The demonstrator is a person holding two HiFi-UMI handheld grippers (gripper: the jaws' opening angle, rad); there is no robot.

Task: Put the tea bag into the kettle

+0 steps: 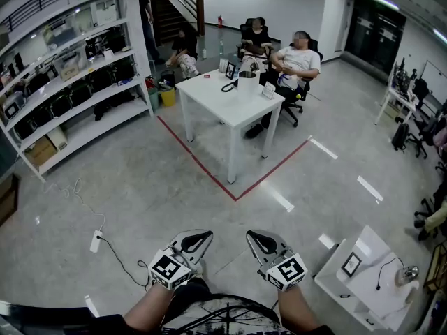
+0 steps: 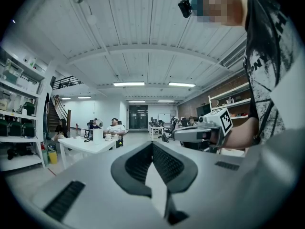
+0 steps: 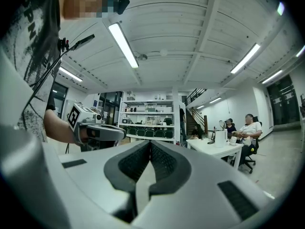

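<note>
Across the grey floor [image 1: 140, 187], a white table [image 1: 209, 93] with the kettle [image 1: 247, 84] (left gripper [image 1: 202, 237] and right gripper [image 1: 255, 237], fingers [image 2: 136, 168] together, empty)

White table [image 1: 222, 109] and kettle [image 1: 248, 84], red floor tape [image 1: 199, 161], yellow bin [image 1: 167, 98], pale grey floor [image 1: 140, 187]

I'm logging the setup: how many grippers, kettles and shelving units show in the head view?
Grippers: 2, left gripper and right gripper
Kettle: 1
Shelving unit: 1
Total: 4
</note>
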